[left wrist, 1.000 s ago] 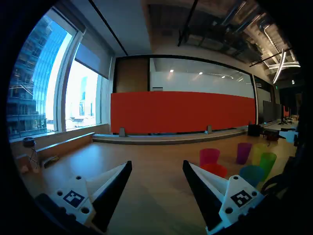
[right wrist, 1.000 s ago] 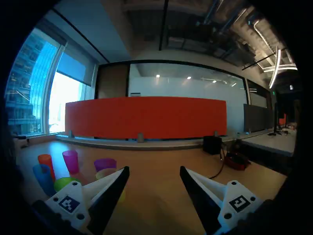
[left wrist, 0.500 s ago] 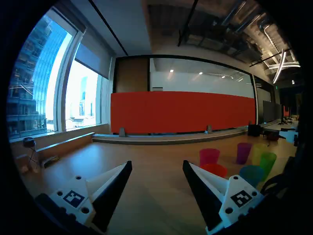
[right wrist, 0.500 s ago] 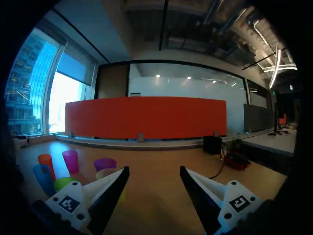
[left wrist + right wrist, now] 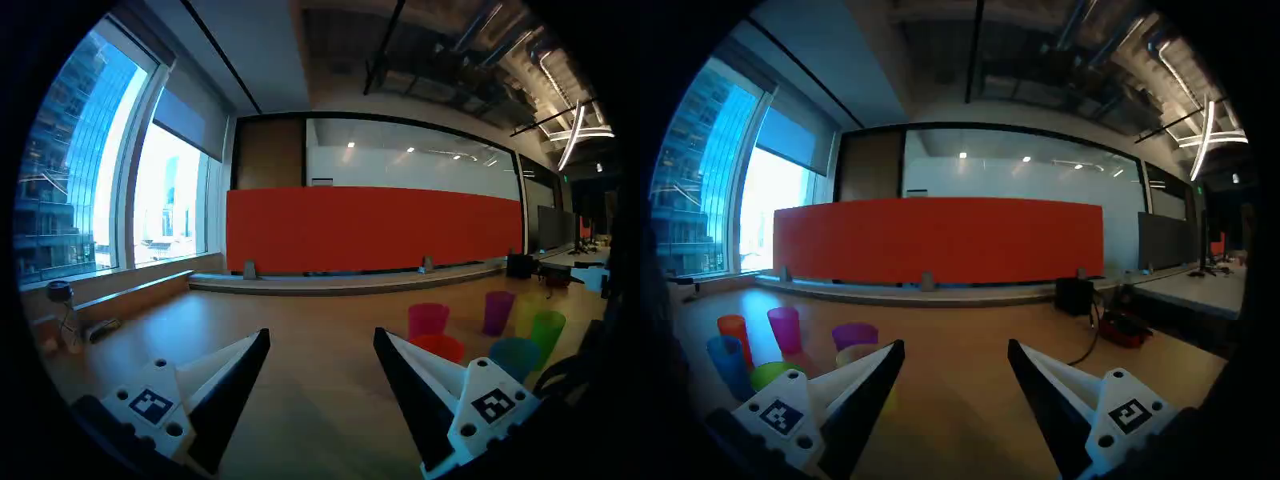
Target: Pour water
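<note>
Your left gripper (image 5: pixel 321 331) and right gripper (image 5: pixel 955 342) have jaws spread and empty, cups (image 5: pixel 428 318) sitting on the surface (image 5: pixel 320 392).

**Gripper Hardware: Visible Features**

The left gripper (image 5: pixel 320 331) has two wedge-shaped fingers (image 5: pixel 224 384), each tapering to a pointed tip. The outer shells are white and the inner faces are black. Each finger base carries a square black-and-white marker tag (image 5: pixel 151 405) surrounded by small round holes (image 5: pixel 174 430). The right gripper (image 5: pixel 954 342) is of the same build: white fingers (image 5: pixel 1044 396) with black inner faces, one marker tag (image 5: pixel 781 417) per finger, and round holes around each tag.
</note>
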Demonstrator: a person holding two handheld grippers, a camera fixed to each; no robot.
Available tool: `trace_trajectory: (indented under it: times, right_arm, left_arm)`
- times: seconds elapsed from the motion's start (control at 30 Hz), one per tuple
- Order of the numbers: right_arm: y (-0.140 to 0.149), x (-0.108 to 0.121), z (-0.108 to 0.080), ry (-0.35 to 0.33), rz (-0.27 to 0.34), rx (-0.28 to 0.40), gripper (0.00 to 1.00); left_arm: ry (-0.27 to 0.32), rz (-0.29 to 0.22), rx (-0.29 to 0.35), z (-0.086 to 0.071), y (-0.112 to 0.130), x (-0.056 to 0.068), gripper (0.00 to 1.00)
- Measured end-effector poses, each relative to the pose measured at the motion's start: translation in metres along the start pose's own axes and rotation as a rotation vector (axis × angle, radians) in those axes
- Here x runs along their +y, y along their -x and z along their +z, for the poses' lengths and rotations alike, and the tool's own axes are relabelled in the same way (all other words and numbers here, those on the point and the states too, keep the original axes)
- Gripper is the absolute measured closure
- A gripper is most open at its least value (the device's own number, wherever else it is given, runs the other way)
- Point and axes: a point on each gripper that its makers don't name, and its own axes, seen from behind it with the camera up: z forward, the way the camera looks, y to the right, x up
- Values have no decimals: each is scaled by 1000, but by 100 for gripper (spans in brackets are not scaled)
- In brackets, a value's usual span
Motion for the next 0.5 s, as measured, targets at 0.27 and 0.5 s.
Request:
trace_trajectory:
  times: [0.27,0.5]
  right_arm:
    - [0,0,0,0,0,0,0]
    - [0,0,0,0,0,0,0]
  left_arm:
    - [1,0,0,2,1,1,3]
    - [0,-2,0,2,0,1,3]
